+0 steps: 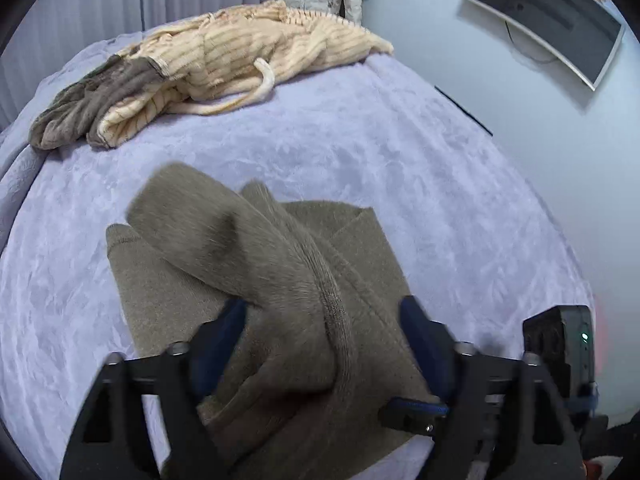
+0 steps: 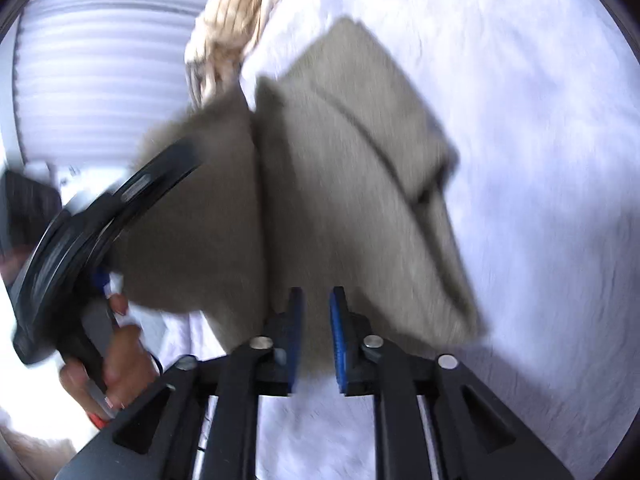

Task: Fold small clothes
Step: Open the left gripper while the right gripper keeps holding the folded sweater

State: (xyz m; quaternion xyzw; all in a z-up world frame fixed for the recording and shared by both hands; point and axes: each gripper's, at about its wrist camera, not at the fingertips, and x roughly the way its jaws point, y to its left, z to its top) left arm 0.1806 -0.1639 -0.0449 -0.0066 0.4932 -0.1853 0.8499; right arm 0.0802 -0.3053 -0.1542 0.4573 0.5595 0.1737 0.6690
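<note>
A taupe fleece garment [image 1: 256,264] lies partly folded on the lavender blanket [image 1: 420,184]. My left gripper [image 1: 324,312] is wide open, its blue fingers [image 1: 224,336] straddling a raised fold of the garment. In the right wrist view the same garment [image 2: 340,184] is blurred by motion. My right gripper [image 2: 316,300] hovers at its near edge, jaws a small gap apart, with nothing clearly between them. The left gripper and the hand holding it [image 2: 92,264] show at the left of that view.
A cream striped garment [image 1: 240,60] and a grey-brown one [image 1: 92,104] lie piled at the far side of the bed. A wall-mounted screen [image 1: 548,16] hangs on the right wall. Curtains [image 1: 100,4] hang behind the bed.
</note>
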